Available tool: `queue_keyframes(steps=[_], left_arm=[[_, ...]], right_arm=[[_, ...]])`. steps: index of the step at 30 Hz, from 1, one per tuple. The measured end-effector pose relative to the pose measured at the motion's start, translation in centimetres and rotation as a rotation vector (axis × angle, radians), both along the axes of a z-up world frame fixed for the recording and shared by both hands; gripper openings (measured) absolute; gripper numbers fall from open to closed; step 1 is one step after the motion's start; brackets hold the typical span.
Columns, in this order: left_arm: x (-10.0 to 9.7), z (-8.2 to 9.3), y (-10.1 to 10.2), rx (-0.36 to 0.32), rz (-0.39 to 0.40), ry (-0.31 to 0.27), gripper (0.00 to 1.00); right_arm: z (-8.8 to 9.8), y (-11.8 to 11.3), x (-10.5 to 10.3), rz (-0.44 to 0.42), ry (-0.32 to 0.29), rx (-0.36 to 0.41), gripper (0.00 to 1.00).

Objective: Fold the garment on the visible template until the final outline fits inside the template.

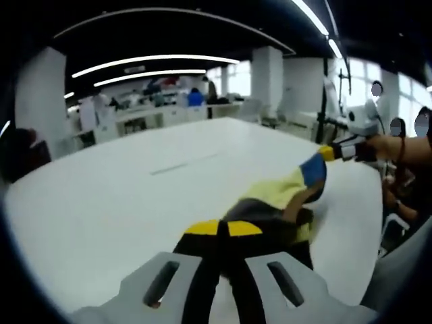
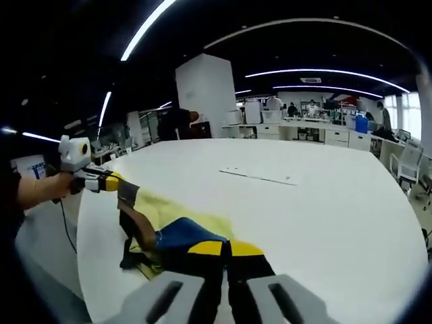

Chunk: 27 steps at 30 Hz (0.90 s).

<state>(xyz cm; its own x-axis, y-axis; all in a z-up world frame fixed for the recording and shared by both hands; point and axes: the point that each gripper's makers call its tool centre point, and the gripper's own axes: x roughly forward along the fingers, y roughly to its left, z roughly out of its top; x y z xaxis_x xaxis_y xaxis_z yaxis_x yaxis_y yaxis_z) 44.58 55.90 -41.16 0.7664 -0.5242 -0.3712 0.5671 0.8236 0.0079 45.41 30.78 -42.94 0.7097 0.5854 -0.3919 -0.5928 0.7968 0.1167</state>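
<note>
Garment (image 1: 283, 199), one item: soft cloth in pale yellow with a blue patch and dark brown-black parts, bunched and lifted off the white table (image 1: 121, 196), stretched in the air between two claws near the table's edge. Left gripper (image 1: 223, 233), yellow-tipped grey two-jaw claw: jaws pressed together on a dark fold of the cloth, which starts right at the tips and runs away from them in the left gripper view. Right gripper (image 2: 226, 251), same make: jaws likewise closed, pinching the blue-and-dark end of the cloth, which trails off to the left in the right gripper view toward the other claw (image 2: 111, 182). Each claw appears in the other's view, held in a person's hand (image 2: 47, 189); seen from the left, the right claw (image 1: 331, 152) grips the blue corner. Template: a thin pale rectangular sheet (image 2: 260, 177) lies flat further in on the table, well apart from the cloth (whether this is the template cannot be told for certain). Step in hand, by judgement: spreading the cloth before any fold. To do it well, hold both pinches firm, draw the claws apart until the cloth hangs without twist, then lay it down flat over the marked area, away from the table edge, so all stays on view. Background: office desks, white pillars, ceiling strip lights, people at a distance.
</note>
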Motion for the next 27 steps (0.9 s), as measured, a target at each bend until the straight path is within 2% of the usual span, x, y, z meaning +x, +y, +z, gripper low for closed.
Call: queue_keyframes(steps=[6, 7, 9, 14, 16, 18, 21, 27], left_arm=[[0.7, 2.9, 0.5, -0.032, 0.020, -0.049, 0.00], [1.0, 3.5, 0.5, -0.050, 0.028, -0.049, 0.00], [1.3, 4.1, 0.5, -0.097, 0.037, -0.014, 0.00], [2.9, 6.0, 0.3, -0.129, 0.050, -0.051, 0.00], [3.9, 6.0, 0.3, -0.117, 0.058, -0.049, 0.00], [4.9, 5.9, 0.3, -0.099, 0.066, -0.052, 0.00], [6.1, 5.5, 0.1, -0.072, 0.064, -0.050, 0.00], [9.5, 3.3, 0.2, -0.036, 0.078, -0.029, 0.00]], right_arm=[[3.0, 0.2, 0.6, 0.023, -0.060, 0.018, 0.00], [3.3, 0.3, 0.8, 0.023, -0.063, 0.018, 0.00], [4.1, 0.3, 1.3, 0.024, -0.073, 0.012, 0.00], [5.5, 0.5, 2.8, 0.032, -0.109, 0.005, 0.00], [5.9, 0.7, 3.6, 0.035, -0.117, 0.012, 0.00], [5.9, 0.9, 4.3, 0.039, -0.099, 0.030, 0.00], [5.7, 0.9, 5.4, 0.037, -0.101, 0.013, 0.00], [4.6, 0.3, 8.6, 0.006, -0.078, 0.016, 0.00]])
